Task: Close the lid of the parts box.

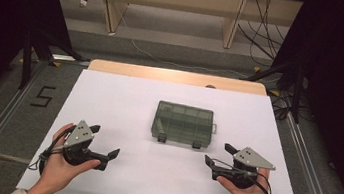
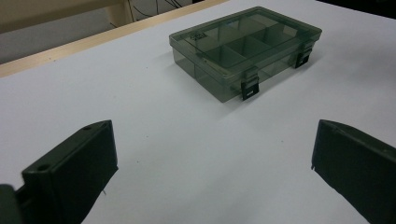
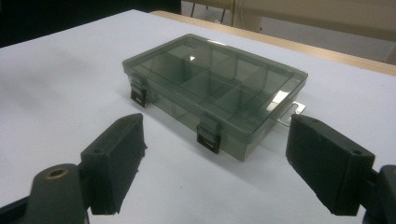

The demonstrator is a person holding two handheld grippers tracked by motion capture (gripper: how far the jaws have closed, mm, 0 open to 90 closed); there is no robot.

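White sheeting covers the desk [image 1: 124, 101], with grey floor and wooden furniture legs across the upper frame. One smoke-tinted translucent plastic compartment box [image 1: 182, 124] sits at centre frame, lid closed, two dark latches [image 3: 208, 135] on its near side. The left gripper [image 1: 104, 141] hovers at lower left, the right gripper [image 1: 218, 154] at lower right; both have jaws spread wide and hold nothing, well apart from the box. Judgement: opening appears likely. Steady the box body with one gripper, then lift each latch squarely to avoid sliding it.
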